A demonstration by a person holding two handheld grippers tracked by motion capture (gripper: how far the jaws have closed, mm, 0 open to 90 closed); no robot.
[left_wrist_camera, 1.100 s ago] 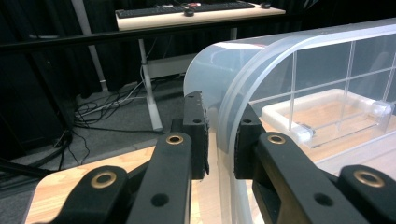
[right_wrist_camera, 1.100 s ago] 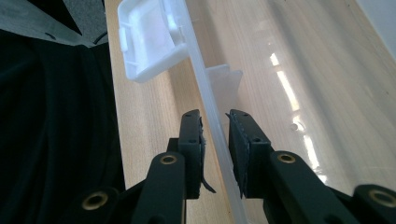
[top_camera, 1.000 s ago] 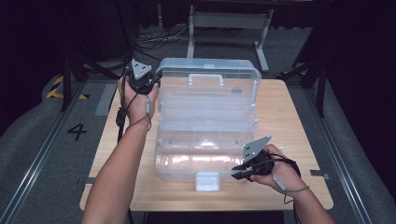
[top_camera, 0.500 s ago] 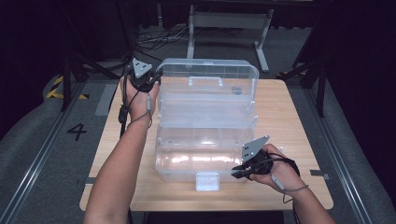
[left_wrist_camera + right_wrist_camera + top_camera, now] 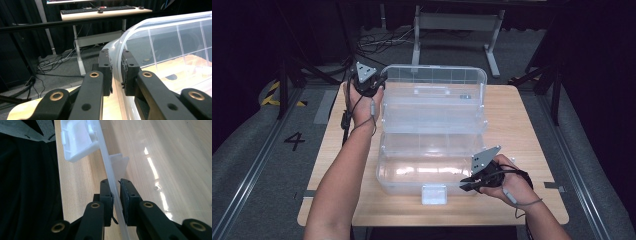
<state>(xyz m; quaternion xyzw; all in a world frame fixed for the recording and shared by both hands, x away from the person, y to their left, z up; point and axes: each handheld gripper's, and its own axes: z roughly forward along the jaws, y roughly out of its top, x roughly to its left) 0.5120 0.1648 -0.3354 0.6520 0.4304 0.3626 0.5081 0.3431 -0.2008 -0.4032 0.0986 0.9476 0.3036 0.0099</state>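
In the high view, the jaws of the right hand-held gripper point(image 5: 468, 184) are covered by its grey plate and the hand. The clear box point(image 5: 432, 125) is cut off by the frame edges in both gripper views. The table point(image 5: 532, 130) under the box is seen blurred through plastic.

The open clear box point(image 5: 432, 135) fills the surface point(image 5: 522, 125) middle; bare strips run along its left and right edges.

Right claw point(image 5: 468, 184) jaws just closed onto clear box point(image 5: 432, 130) front wall.
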